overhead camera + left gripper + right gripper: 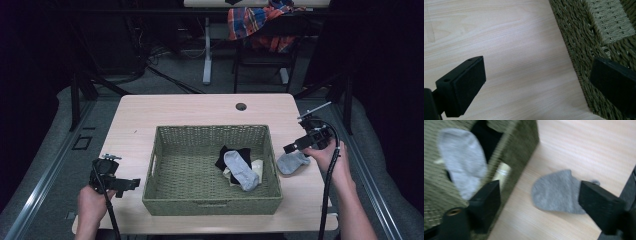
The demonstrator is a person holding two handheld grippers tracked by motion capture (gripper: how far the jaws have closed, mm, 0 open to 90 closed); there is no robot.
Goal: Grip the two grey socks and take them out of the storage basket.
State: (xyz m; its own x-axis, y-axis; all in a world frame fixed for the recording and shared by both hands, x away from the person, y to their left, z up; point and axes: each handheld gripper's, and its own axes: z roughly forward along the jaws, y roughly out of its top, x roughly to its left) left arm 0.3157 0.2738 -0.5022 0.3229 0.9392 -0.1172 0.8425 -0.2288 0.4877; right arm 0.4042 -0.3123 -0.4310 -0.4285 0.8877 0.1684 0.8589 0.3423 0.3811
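The left tool (131, 184) is hovering over the bench (200, 107) just beside the woven basket (210, 205), its jaws standing apart and gripping nothing. The right tool (291, 148) is hanging above a grey sock (557, 192) that is lying on the bench beside the basket's right wall, jaws apart too. Inside the basket, another grey sock (241, 170) is resting on a black sock (235, 155).
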